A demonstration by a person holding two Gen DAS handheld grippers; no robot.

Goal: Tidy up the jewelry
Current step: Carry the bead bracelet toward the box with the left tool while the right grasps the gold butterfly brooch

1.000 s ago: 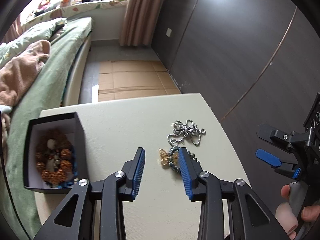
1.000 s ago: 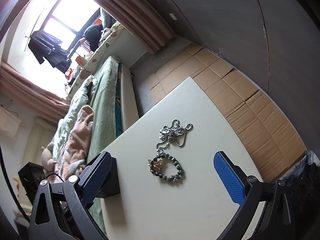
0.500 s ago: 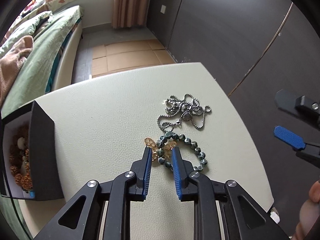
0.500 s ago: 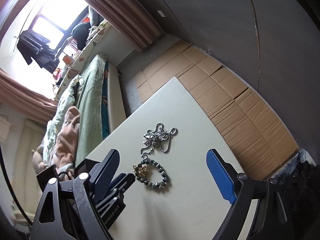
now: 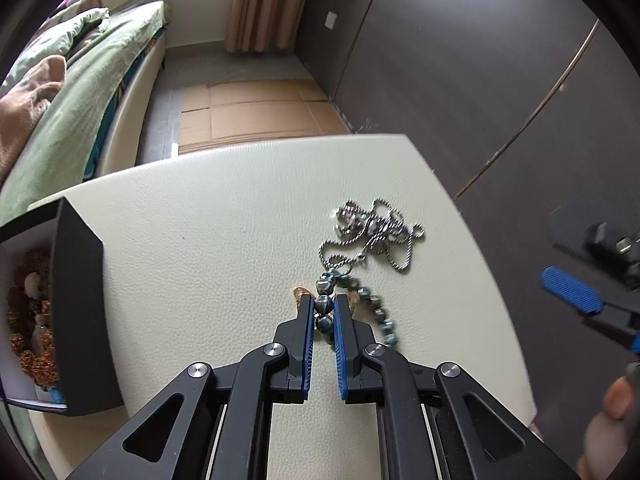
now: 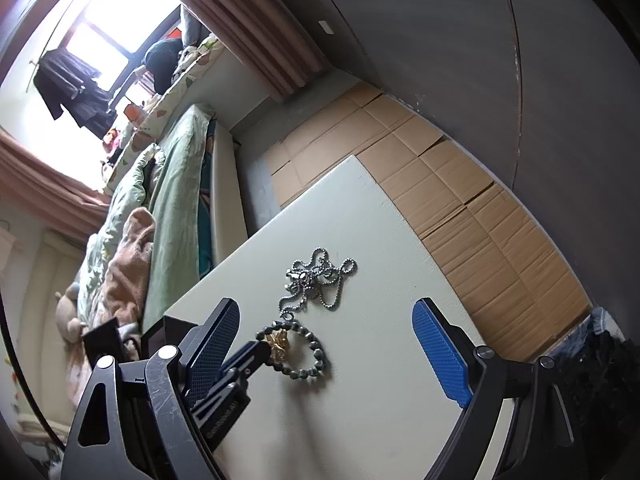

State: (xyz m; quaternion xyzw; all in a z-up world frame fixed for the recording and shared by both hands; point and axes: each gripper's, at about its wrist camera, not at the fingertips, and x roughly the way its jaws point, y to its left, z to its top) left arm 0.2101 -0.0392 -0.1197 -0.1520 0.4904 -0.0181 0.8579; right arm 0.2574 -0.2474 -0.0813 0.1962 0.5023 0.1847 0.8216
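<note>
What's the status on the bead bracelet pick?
Left gripper has just been closing, now shut on the bead bracelet. Right gripper open, empty. Silver chain touches the bracelet's far end; may drag.

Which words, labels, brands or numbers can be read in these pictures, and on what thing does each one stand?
Nothing can be read with certainty.
Raised lettering on the body of the left claw, right wrist view: too blurred to read.
Box, bracelet, chain, table: no text shows.
</note>
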